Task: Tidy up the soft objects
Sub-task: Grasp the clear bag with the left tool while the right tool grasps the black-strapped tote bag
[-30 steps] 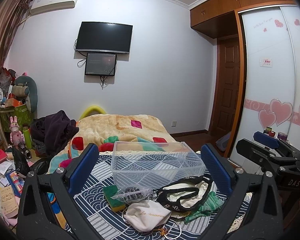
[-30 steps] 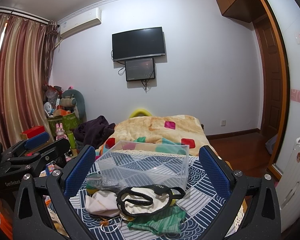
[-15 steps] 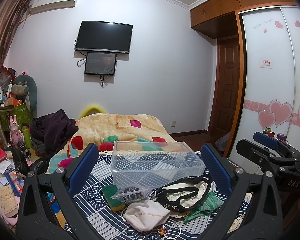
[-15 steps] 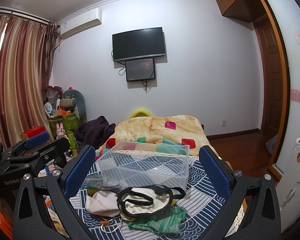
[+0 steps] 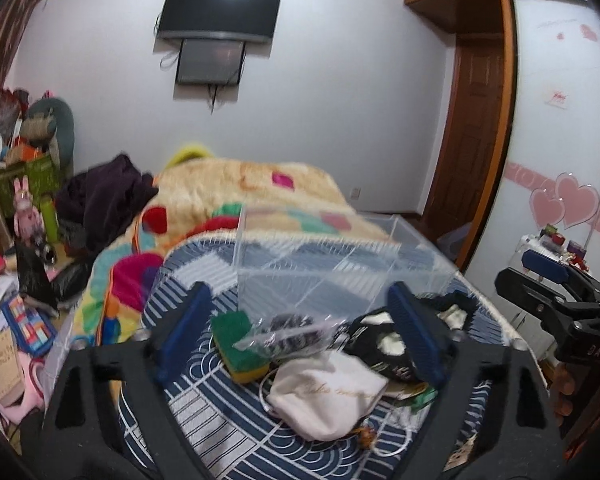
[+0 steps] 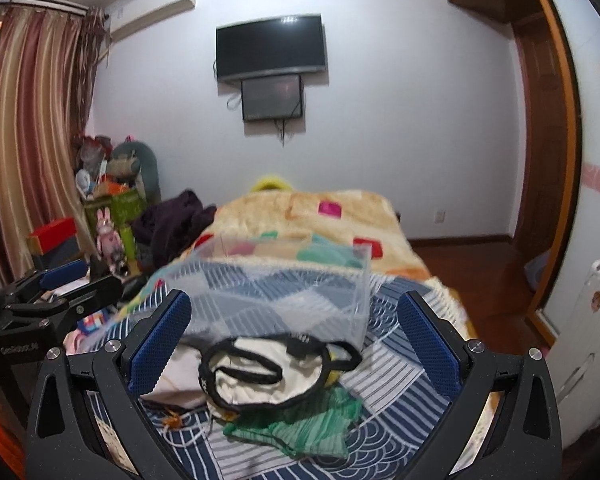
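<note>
A clear plastic bin (image 5: 324, 264) stands on the blue patterned cloth (image 5: 220, 412) on the bed; it also shows in the right wrist view (image 6: 276, 292). In front of it lie a green-yellow sponge (image 5: 240, 340), a clear bag with a dark item (image 5: 288, 328), a white pouch (image 5: 328, 392), a cream and black-trimmed cloth (image 6: 268, 372) and a green cloth (image 6: 300, 424). My left gripper (image 5: 300, 336) is open and empty, low over the sponge and bag. My right gripper (image 6: 292, 340) is open and empty, above the black-trimmed cloth.
A patchwork blanket (image 5: 252, 188) covers the bed behind the bin. Dark clothes (image 5: 108, 200) lie at its left. Clutter and toys (image 5: 24, 216) fill the floor at left. A wooden door (image 5: 472, 140) and wardrobe (image 5: 560, 120) stand at right.
Both grippers have moved forward and down toward the pile of soft items, which now looks larger between the fingers. Both stay open. The objects have not moved.
</note>
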A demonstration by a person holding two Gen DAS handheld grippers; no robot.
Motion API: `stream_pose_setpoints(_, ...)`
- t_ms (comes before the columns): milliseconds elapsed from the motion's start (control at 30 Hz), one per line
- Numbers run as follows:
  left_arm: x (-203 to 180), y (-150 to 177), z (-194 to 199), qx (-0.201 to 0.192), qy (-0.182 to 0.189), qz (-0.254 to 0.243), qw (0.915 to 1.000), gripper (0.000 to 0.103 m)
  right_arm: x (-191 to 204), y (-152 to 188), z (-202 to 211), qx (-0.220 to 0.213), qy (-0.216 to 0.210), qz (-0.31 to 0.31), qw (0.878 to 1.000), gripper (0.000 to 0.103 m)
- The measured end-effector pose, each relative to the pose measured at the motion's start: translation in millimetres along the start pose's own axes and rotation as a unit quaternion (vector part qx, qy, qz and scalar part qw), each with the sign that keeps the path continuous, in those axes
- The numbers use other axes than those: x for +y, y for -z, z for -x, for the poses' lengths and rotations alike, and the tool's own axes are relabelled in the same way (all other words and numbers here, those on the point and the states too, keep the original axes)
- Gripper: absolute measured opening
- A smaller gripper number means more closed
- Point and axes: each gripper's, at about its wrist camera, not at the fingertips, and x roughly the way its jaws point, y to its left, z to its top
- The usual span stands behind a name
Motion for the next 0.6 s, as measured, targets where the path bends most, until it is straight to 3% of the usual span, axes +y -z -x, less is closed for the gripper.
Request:
stream_pose_setpoints(133, 14, 10, -16, 0.024, 0.005, 0.019, 0.9995, 0.079, -5, 8, -15, 0.031, -0.009, -0.009, 0.999, 0.103)
stream_pose_setpoints(300, 15, 19, -34, 0.057, 0.043, 0.03, 0.997, 0.075, -17, 21, -29, 0.069, -0.024, -0.03, 0.997, 0.103)
stream_pose_setpoints(467, 14, 28, -52, 0.087, 0.043, 0.034, 0.9947, 0.061, -16, 33, -42, 0.097, -0.035, -0.035, 0.994, 0.102)
stream_pose_setpoints(600, 17, 32, -57, 0.098, 0.052, 0.043, 0.9929, 0.046, -17, 40, -54, 0.122, -0.037, -0.04, 0.991, 0.086)
